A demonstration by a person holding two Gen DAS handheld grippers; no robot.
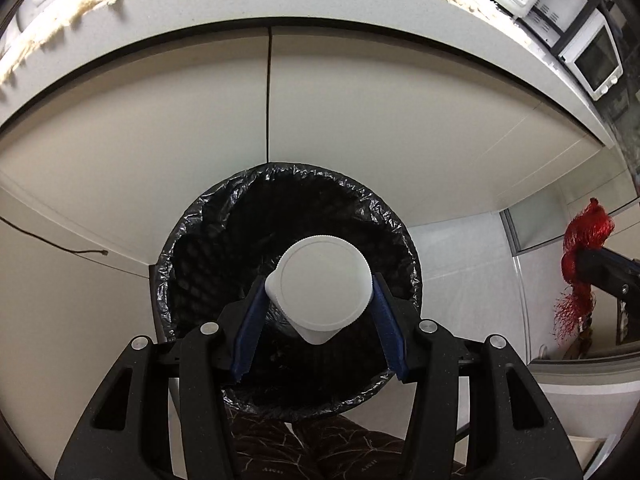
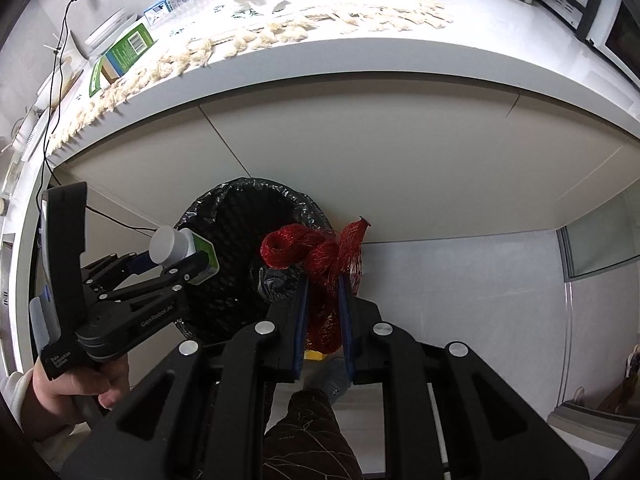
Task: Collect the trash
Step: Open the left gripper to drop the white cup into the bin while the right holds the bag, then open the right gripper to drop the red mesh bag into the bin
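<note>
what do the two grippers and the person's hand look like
Both grippers are matte black linkage frames with round silver rivets and blue ridged finger pads. The left gripper shows white "GenRobot.AI" lettering on an arm, a white label on its base and a tall black slab at the rear. The right gripper matches it. The bare left hand emerges from a white cuff.

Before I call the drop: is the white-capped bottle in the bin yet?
Not yet. The bottle is clamped in the left gripper, held above the open bin.
</note>
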